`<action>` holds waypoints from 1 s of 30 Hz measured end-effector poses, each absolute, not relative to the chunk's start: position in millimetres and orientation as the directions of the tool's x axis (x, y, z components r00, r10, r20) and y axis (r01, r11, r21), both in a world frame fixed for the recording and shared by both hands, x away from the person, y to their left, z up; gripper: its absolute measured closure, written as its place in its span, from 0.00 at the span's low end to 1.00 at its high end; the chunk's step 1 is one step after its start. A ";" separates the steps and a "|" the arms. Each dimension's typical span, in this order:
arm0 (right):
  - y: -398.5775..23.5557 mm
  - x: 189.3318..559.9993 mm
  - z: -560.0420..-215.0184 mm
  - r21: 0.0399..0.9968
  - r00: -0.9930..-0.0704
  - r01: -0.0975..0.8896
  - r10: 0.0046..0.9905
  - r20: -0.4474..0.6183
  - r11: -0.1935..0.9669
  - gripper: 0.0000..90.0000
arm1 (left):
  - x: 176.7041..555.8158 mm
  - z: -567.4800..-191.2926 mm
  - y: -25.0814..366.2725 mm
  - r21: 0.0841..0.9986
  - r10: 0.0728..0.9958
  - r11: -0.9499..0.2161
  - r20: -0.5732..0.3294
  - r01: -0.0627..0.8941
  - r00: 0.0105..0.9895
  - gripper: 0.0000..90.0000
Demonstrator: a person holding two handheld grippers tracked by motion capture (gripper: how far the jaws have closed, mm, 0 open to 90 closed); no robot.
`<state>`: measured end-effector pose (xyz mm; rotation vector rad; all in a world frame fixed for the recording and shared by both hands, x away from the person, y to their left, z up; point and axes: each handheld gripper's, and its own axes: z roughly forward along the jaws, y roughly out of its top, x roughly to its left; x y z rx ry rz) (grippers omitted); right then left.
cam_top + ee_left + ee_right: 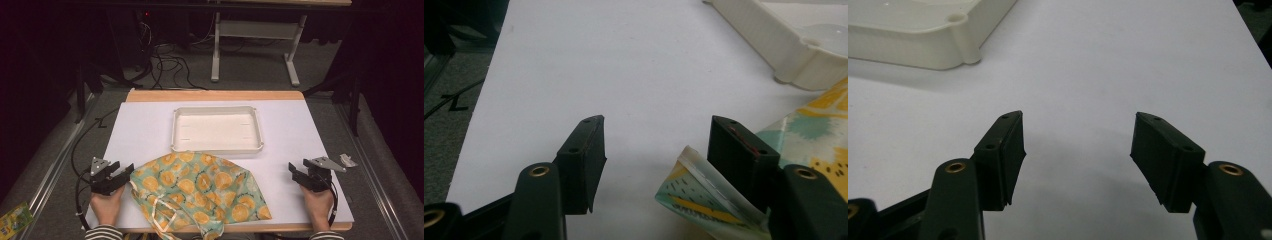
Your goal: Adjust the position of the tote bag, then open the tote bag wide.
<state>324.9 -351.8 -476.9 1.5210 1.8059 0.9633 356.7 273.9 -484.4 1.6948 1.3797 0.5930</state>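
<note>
A teal cloth bag printed with orange slices (pixel 200 187) lies crumpled at the front middle of the white table top; its handles hang over the front edge. My left gripper (pixel 125 170) is at the bag's left edge and stands open. In the left gripper view a folded corner of the bag (pixel 694 192) lies just inside the right jaw of the left gripper (pixel 656 125), with the pads not pressing on it. Right of the bag, and apart from it, my right gripper (pixel 296 172) (pixel 1078 122) stands open over bare table with nothing between its jaws.
A shallow white tray (pixel 217 148) (pixel 774 40) (pixel 913 50) sits behind the bag, which overlaps its front rim. A small silvery piece (pixel 347 160) lies at the table's right edge. A green packet (pixel 15 217) and cables lie on the floor at the left.
</note>
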 end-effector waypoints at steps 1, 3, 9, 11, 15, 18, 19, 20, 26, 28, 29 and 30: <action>-351.8 325.0 -477.0 0.822 -0.180 0.562 0.983 0.018 0.088 0.43 | 356.7 -484.4 273.9 0.837 0.949 -0.031 -0.147 0.546 0.279 0.45; -351.8 325.1 -477.0 0.822 -0.181 0.563 0.983 0.017 0.089 0.43 | 356.8 -484.4 273.9 0.837 0.949 -0.030 -0.148 0.547 0.280 0.45; -350.8 326.1 -477.4 0.816 -0.178 0.570 0.984 0.010 0.095 0.43 | 355.8 -484.3 274.5 0.840 0.948 -0.027 -0.149 0.541 0.280 0.44; -351.0 326.3 -477.4 0.815 -0.176 0.572 0.984 0.010 0.094 0.43 | 356.0 -484.3 274.4 0.840 0.948 -0.027 -0.150 0.543 0.279 0.44; -351.5 326.6 -477.5 0.815 -0.169 0.573 0.986 0.014 0.087 0.43 | 356.3 -484.3 274.1 0.838 0.949 -0.029 -0.149 0.545 0.279 0.44; -351.5 326.2 -477.4 0.818 -0.168 0.569 0.986 0.009 0.090 0.43 | 356.7 -484.5 273.7 0.836 0.949 -0.029 -0.149 0.548 0.278 0.44; -351.3 326.3 -477.5 0.818 -0.167 0.569 0.986 0.009 0.089 0.43 | 356.6 -484.4 273.8 0.836 0.949 -0.032 -0.147 0.548 0.280 0.44; -351.3 326.2 -477.4 0.818 -0.167 0.569 0.986 0.009 0.089 0.43 | 356.6 -484.4 273.7 0.836 0.949 -0.033 -0.147 0.548 0.280 0.44; -351.1 326.5 -477.5 0.816 -0.169 0.572 0.985 0.012 0.088 0.43 | 356.2 -484.4 273.5 0.838 0.951 -0.031 -0.143 0.544 0.275 0.44; -351.2 326.6 -477.6 0.815 -0.172 0.572 0.985 0.011 0.091 0.43 | 356.3 -484.4 273.5 0.837 0.950 -0.031 -0.144 0.546 0.275 0.44; -351.2 326.6 -477.6 0.815 -0.172 0.572 0.985 0.011 0.091 0.43 | 356.3 -484.4 273.5 0.837 0.950 -0.031 -0.144 0.546 0.275 0.44; -350.8 326.5 -477.6 0.816 -0.168 0.571 0.986 0.010 0.089 0.43 | 356.3 -484.4 273.6 0.837 0.950 -0.031 -0.145 0.547 0.276 0.44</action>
